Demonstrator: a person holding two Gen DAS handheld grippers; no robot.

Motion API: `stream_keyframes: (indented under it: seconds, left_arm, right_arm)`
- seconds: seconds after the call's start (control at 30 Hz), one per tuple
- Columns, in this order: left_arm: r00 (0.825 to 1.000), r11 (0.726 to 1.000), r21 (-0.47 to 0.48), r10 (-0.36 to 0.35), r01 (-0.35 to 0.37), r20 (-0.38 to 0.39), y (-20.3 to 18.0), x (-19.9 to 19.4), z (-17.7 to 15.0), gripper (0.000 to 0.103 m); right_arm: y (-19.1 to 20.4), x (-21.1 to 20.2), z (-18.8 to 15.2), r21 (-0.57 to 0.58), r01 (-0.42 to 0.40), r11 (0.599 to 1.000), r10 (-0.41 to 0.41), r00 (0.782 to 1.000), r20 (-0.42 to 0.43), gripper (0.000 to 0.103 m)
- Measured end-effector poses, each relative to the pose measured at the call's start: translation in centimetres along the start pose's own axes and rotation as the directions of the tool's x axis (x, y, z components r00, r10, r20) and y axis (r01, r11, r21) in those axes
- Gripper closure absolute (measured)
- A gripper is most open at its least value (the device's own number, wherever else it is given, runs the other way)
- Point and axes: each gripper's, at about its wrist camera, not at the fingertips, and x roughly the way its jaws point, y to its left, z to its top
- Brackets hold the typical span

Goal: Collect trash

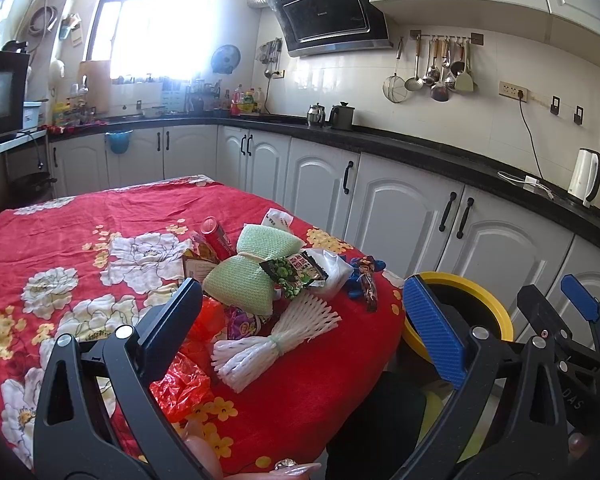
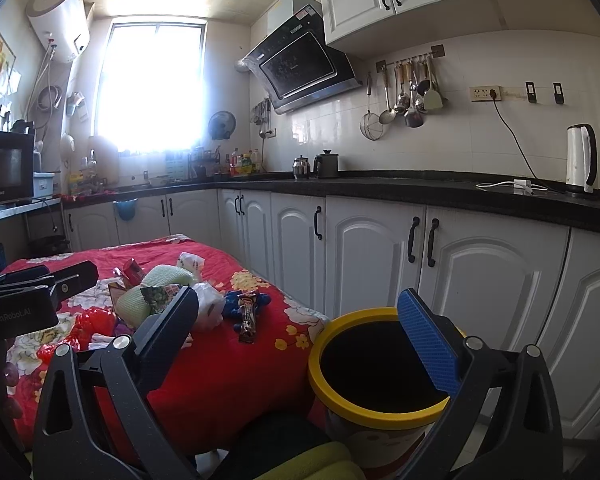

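My left tongs hang released over the near edge of a table draped in red floral cloth, jaws wide apart and gripping nothing. My right tongs are likewise spread and bare, poised above a yellow-rimmed bin that stands on the floor just beside the table's right corner; its dark inside shows no contents that I can make out.

The trash lies heaped at the table's near right part: a green sponge tied at its waist, a white foam net in front of it, a pea packet resting on the sponge's right side, a red can behind, a crumpled red bag by my left jaw, a white bag, and a dark bar wrapper on blue wrapping nearest the bin.

White cabinets and a black counter run behind, with a kettle at the right.
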Motion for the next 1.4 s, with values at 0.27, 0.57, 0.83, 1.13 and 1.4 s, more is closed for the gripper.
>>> stream_keyframes:
  seconds: [0.27,0.57,0.83,1.13,1.4]
  left_arm:
    - [1.000,1.000,-0.001,0.004,-0.004,-0.004,0.1,0.1,-0.1,0.011]
    - [1.000,1.000,-0.020,0.020,-0.020,-0.010,1.1,0.4,-0.1,0.011]
    - [0.997,0.995,-0.070,0.072,-0.074,-0.030,4.0,0.9,0.4,0.011]
    - [0.984,0.978,-0.122,0.163,-0.170,-0.066,8.4,1.8,1.6,0.011]
    - [0.971,0.967,-0.174,0.156,-0.188,-0.182,12.7,4.1,0.8,0.011]
  right_arm:
    - [0.0,0.0,-0.1,-0.002,-0.006,1.000,0.006,1.000,-0.004,0.006]
    - [1.0,0.7,-0.3,-0.030,-0.060,0.998,0.059,0.998,-0.032,0.006]
    - [3.4,2.6,0.4,-0.030,-0.157,0.987,0.153,0.984,-0.094,0.006]
    - [6.7,5.9,1.1,-0.022,-0.267,0.964,0.258,0.947,-0.190,0.006]
    - [9.1,9.6,-0.5,-0.021,-0.336,0.942,0.314,0.899,-0.307,0.006]
